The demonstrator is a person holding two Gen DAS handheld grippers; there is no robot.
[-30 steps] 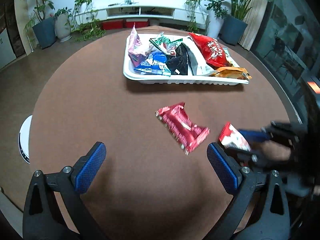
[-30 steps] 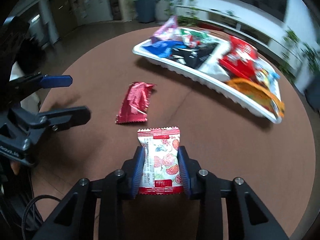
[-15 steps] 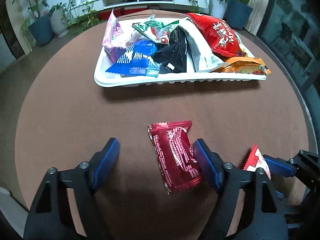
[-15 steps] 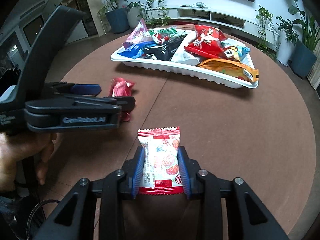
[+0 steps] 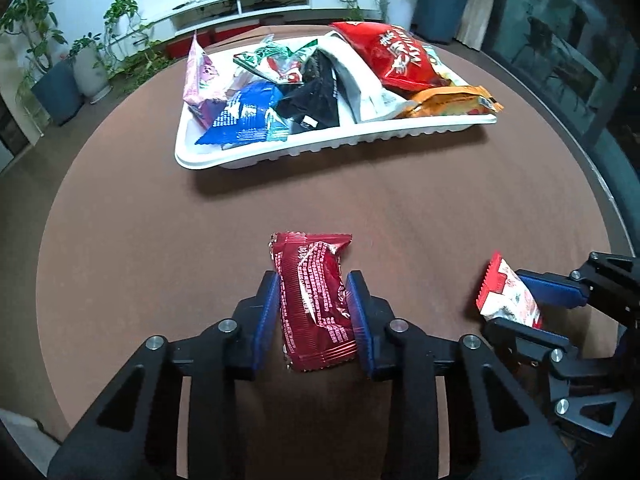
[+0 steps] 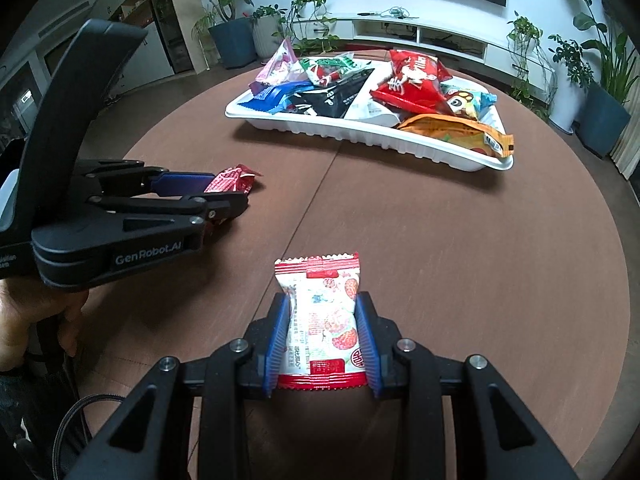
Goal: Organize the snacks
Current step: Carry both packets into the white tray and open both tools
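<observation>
Dark red snack packet (image 5: 314, 300) pinched between the blue pads of the left gripper (image 5: 314, 312), one pad flat against each long side, the crimped far end sticking out past the fingertips toward the white tray (image 5: 280, 152). That packet sits well short of the tray, on the near side of it, over the brown round table (image 5: 160, 240).

Over on the right, the right gripper (image 6: 321, 336) is clamped on a white packet with red strawberries (image 6: 322, 320), squeezed at both edges, top seam poking up beyond the pads. It too is on the near side of the tray, well apart from it.

The left camera catches that white packet only edge-on at its far right, with one blue pad beside it. The right camera returns the favour: it shows the left gripper side-on, with only a tip of the red packet peeking past its fingers, plus a bare hand (image 6: 44, 312) underneath.

The tray itself is heaped: a pink bag (image 5: 202, 84) at its left end, a blue one (image 5: 244, 116) and a black one (image 5: 316, 100) next along, a big red bag (image 5: 396, 56) and an orange pack (image 5: 452, 106) at its right end. Only the right camera shows a cartoon-faced packet (image 6: 464, 102) behind the orange one.

Behind the tray, potted plants (image 6: 232, 24) and a white low cabinet (image 6: 416, 32).
</observation>
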